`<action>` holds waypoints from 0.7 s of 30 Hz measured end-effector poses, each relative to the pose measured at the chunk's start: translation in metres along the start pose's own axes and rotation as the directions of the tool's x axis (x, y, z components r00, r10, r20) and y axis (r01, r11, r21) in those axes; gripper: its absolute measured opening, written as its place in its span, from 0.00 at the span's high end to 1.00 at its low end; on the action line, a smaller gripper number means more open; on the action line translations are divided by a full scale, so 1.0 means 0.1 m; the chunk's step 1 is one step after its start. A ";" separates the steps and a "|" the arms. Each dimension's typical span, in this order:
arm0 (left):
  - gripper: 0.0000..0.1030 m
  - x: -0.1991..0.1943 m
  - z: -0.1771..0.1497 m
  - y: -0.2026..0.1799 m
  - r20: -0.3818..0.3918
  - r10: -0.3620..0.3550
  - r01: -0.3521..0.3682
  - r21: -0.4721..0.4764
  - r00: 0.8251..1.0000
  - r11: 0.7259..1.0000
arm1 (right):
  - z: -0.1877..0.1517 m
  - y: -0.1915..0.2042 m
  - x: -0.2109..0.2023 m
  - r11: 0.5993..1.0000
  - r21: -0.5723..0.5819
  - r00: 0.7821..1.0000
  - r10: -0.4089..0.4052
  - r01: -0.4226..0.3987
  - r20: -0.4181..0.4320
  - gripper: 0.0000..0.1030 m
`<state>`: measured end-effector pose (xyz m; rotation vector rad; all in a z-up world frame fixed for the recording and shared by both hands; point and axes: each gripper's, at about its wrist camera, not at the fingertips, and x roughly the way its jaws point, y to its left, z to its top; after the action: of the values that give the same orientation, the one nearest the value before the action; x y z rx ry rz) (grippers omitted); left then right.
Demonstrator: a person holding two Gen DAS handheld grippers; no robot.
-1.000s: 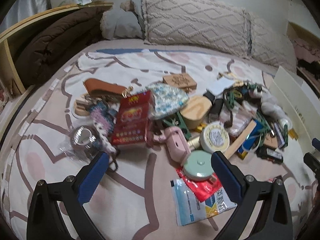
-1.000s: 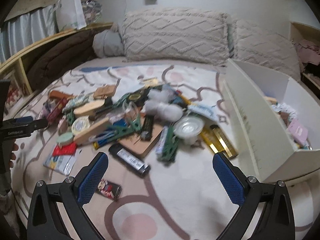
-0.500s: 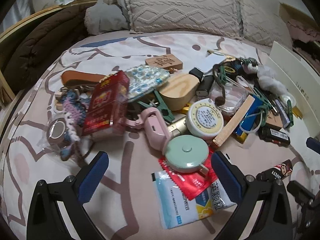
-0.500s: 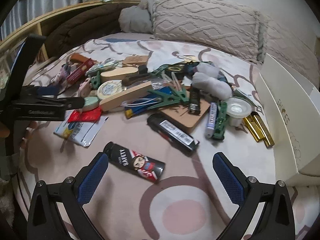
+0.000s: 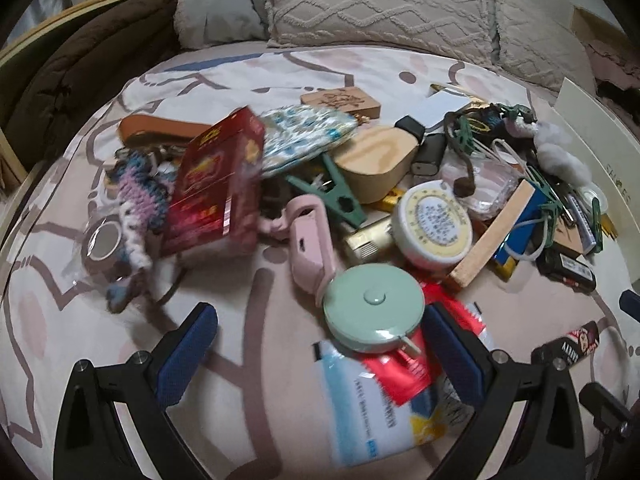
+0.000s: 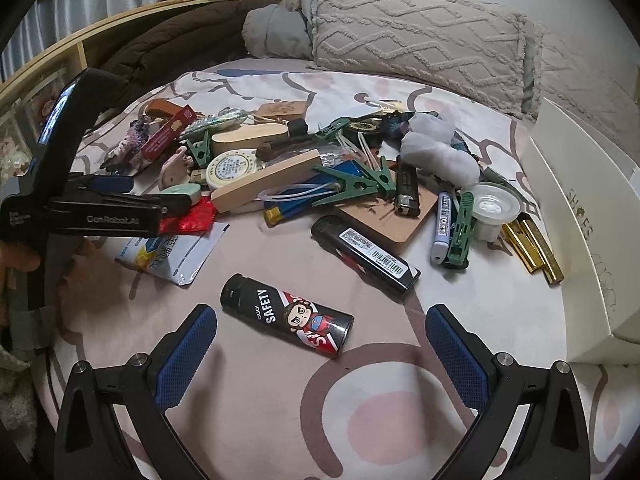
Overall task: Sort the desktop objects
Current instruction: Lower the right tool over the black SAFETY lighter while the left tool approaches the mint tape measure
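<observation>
While both of your grippers hang spread wide and hold nothing, almost all of the sorting looks left to do: the pile is still heaped on the bedspread, and how full the white box is you cannot tell from here. Nearest your right gripper lies the cartoon lighter, flat between the open fingers with bare fabric around it, so you have room to close on it. Just past it sits the black lighter, then the clutter proper. Your left gripper frames the mint tape measure, which rests on a red sachet and touches the pink clip, so expect crowding there. Further off stand the red packet and wooden block. The box wall bounds your right side; pillows close the far edge.
</observation>
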<state>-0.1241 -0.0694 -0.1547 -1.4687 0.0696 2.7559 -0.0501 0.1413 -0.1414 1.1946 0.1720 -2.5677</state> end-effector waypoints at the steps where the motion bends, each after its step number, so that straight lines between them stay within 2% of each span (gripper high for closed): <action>1: 0.00 -0.01 -0.01 0.04 -0.009 -0.007 0.007 -0.006 1.000 1.000 | 0.00 0.00 0.00 1.000 0.000 1.000 0.002 -0.002 -0.001 0.00; 4: 0.00 -0.04 -0.02 0.09 -0.025 -0.003 0.003 0.002 1.000 1.000 | 0.00 -0.01 0.00 1.000 0.002 1.000 0.004 -0.004 -0.003 0.00; 7: 0.00 -0.07 -0.05 0.12 -0.033 0.041 -0.039 0.043 0.999 0.998 | -0.01 -0.01 0.00 1.000 0.006 1.000 0.007 -0.006 -0.006 0.00; 11: 0.00 -0.08 -0.11 0.16 -0.053 0.045 -0.042 0.052 0.998 0.998 | -0.01 0.00 0.02 1.000 0.007 1.000 -0.009 0.009 -0.025 0.00; 14: 0.00 -0.09 -0.12 0.17 -0.039 0.038 -0.036 0.049 0.999 0.998 | -0.01 0.01 0.03 1.000 0.012 0.999 -0.005 0.005 -0.033 0.00; 18: 0.00 -0.09 -0.09 0.08 -0.017 -0.007 0.008 0.048 1.000 0.999 | 0.01 0.06 0.06 0.999 0.030 0.999 0.020 -0.018 -0.042 0.00; 21: 0.00 -0.10 -0.04 -0.02 0.010 0.002 -0.002 0.050 1.000 0.999 | 0.03 0.10 0.10 0.999 0.034 0.998 0.005 -0.003 -0.056 0.00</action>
<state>-0.1150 -0.0678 -0.1485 -1.4440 0.1387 2.7415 -0.0550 0.1286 -0.1469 1.2781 0.1385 -2.5451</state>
